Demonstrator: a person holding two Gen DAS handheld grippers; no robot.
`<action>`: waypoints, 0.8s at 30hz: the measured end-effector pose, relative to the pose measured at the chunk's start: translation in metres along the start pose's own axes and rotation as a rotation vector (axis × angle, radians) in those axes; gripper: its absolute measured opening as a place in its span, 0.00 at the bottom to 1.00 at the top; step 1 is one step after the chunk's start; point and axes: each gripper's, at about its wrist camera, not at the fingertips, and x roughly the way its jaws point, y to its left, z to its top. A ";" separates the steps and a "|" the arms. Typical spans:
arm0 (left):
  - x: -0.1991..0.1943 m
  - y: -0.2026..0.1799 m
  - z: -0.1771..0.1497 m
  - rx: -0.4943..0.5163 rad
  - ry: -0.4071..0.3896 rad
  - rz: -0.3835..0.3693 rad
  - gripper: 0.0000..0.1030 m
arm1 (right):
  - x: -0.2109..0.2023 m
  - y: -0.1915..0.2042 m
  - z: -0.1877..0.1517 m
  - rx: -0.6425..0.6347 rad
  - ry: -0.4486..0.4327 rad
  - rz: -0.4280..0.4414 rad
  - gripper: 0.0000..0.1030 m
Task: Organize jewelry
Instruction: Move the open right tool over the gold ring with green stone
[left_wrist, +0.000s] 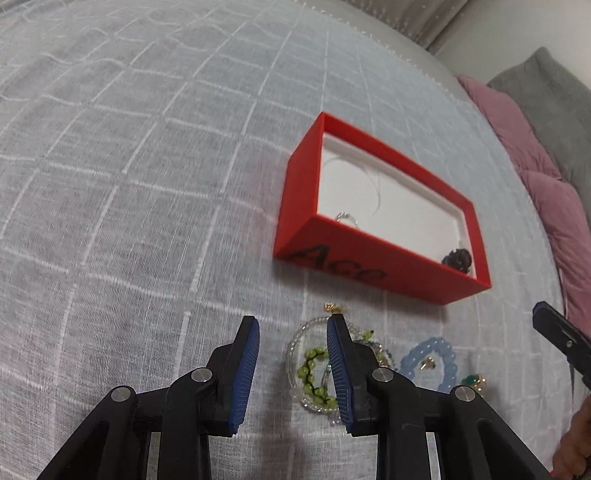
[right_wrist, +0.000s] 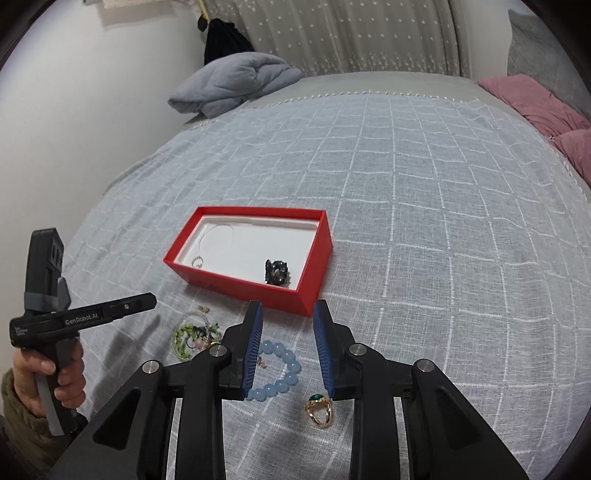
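Note:
A red box (left_wrist: 373, 267) (right_wrist: 280, 295) with a white inside lies open on the grey checked bedspread. It holds a small silver ring (right_wrist: 198, 261), a dark ornament (right_wrist: 277, 273) (left_wrist: 457, 259) and a thin wire loop (right_wrist: 218, 236). In front of it lie a tangle of clear and green beaded jewelry (left_wrist: 312, 365) (right_wrist: 190, 336), a pale blue bead bracelet (right_wrist: 282, 373) (left_wrist: 432, 356) and a gold ring with a green stone (right_wrist: 319, 410) (left_wrist: 472, 380). My left gripper (left_wrist: 293, 325) is open and empty, above the cloth just left of the green tangle. My right gripper (right_wrist: 288, 308) is open and empty above the blue bracelet.
A folded blue-grey blanket (right_wrist: 236, 85) lies at the far left of the bed. Pink cushions (right_wrist: 546, 107) (left_wrist: 532, 155) and a grey pillow (left_wrist: 546, 96) line the right side. A wall stands on the left, curtains at the back.

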 end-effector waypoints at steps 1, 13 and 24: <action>0.002 0.000 -0.002 -0.004 0.011 0.004 0.31 | 0.002 0.002 -0.001 -0.006 0.006 -0.006 0.29; 0.018 -0.003 -0.019 -0.028 0.087 0.009 0.31 | 0.004 -0.004 -0.006 0.018 0.038 -0.005 0.29; 0.015 0.006 -0.025 -0.060 0.092 0.027 0.31 | 0.011 -0.005 -0.033 -0.007 0.126 -0.041 0.29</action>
